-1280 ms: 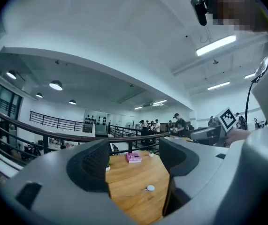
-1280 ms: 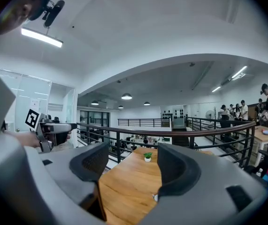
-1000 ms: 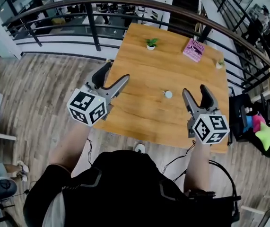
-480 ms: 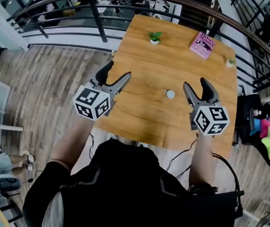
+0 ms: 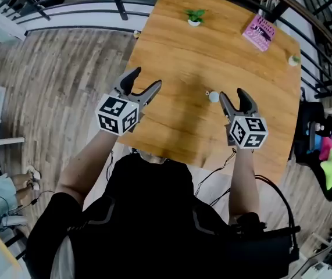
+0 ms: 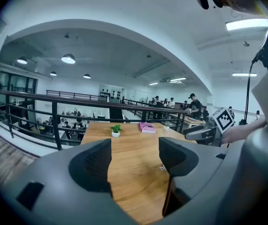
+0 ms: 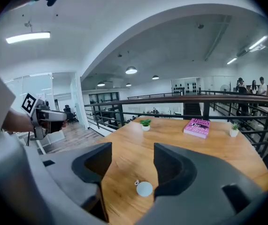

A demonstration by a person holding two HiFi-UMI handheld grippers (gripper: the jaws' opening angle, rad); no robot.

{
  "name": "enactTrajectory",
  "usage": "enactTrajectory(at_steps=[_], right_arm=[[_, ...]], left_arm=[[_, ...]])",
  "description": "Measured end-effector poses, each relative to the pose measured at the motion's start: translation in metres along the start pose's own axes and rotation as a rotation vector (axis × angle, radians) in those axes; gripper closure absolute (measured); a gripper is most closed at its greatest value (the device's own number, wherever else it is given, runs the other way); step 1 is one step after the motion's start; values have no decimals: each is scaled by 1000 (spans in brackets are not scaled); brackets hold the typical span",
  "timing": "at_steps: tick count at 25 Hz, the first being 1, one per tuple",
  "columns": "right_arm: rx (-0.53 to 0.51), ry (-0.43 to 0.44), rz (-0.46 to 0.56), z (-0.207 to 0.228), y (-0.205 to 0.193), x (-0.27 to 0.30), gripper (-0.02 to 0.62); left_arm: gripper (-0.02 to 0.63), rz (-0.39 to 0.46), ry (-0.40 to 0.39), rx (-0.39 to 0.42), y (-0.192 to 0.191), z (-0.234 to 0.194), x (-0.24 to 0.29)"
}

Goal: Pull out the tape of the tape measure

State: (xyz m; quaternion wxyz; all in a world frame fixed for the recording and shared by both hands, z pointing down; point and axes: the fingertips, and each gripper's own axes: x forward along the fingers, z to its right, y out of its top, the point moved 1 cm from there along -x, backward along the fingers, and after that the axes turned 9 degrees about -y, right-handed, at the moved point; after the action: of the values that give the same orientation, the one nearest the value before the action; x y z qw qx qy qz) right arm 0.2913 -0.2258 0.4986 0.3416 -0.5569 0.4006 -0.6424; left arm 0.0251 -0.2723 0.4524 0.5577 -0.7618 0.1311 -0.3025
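On the light wooden table (image 5: 177, 51) lay the small round white tape measure (image 5: 213, 96), probably light and slippery. Beside it my right gripper (image 5: 233, 95), jaws just narrowing, gaped empty; left gripper (image 5: 144, 80), farther off, likewise. I'd pinch the end tab (image 7: 136, 183).

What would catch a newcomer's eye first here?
Two marker-cubed grippers hang over the wooden table: the left gripper open and empty at its left edge, the right gripper open, its jaws just closing a little with nothing between them. The small white tape measure lies just ahead of the right gripper; a pink book sits at the far right corner.
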Motion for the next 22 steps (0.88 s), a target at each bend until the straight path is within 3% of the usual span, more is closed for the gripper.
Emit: enactTrajectory(at_steps=[11,16,22], right_arm=[[-71,30,-226,7,-118,70,318],[-89,37,-320,10,-156,90,319],[-128,46,-353,17,-176,106,334]], left_arm=[[275,-169,32,-78,-89,3,14],[275,-198,47,-97,-103,6,16],[275,-205,63,-101,-106,7,20]])
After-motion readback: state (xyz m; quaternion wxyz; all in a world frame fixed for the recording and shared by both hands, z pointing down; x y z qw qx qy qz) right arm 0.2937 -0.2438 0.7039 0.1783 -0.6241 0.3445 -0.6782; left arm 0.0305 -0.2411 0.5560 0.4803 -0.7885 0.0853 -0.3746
